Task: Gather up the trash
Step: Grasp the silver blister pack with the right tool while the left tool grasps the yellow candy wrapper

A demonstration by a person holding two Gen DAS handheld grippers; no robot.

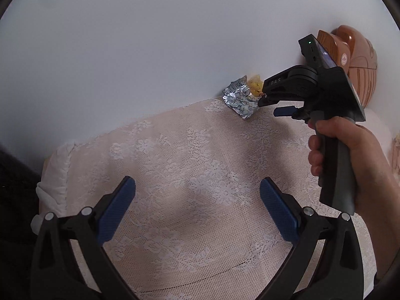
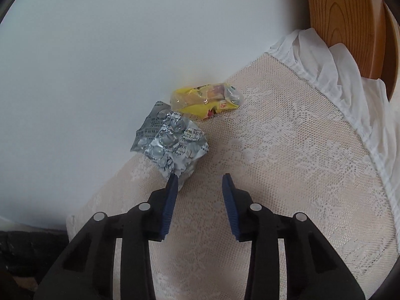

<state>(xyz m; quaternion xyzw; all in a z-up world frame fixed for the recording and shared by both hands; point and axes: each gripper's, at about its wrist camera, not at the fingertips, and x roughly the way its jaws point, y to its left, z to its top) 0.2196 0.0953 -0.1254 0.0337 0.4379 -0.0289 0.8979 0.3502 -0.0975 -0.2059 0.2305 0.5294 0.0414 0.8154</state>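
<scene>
Right tool [image 2: 199, 178] stands with its blue pads partly apart and nothing between them; its left pad [image 2: 172, 192] sits just at the near corner of the crumpled silver blister pack [image 2: 170, 142], which lies mostly outside the gap. Just beyond the pack, at the far edge of the lace-covered surface [image 2: 287, 150] and against the pale wall [image 2: 100, 50], lies the yellow snack wrapper [image 2: 205, 100]. Whether that surface is a table or a cushioned seat cannot be told. A white cloth [image 2: 350, 80] lies bunched to the right, before a wooden headboard-like panel [image 2: 350, 12].

Left tool [image 1: 197, 207] hangs wide open over bare lace, near in the scene, holding nothing. In its view the right tool [image 1: 268, 105] reaches toward the blister pack [image 1: 240, 98], gripped by a hand [image 1: 350, 155].

Several slips seem likely. Because the pack sits off to the left of the gap, closing now would probably pinch air or nudge the foil aside. Stiff, springy foil may skid toward the wall or off the left edge. Pressing low could snag the lace in the pads. The wrapper, touching or nearly touching the pack, may be dragged along or pushed away.
</scene>
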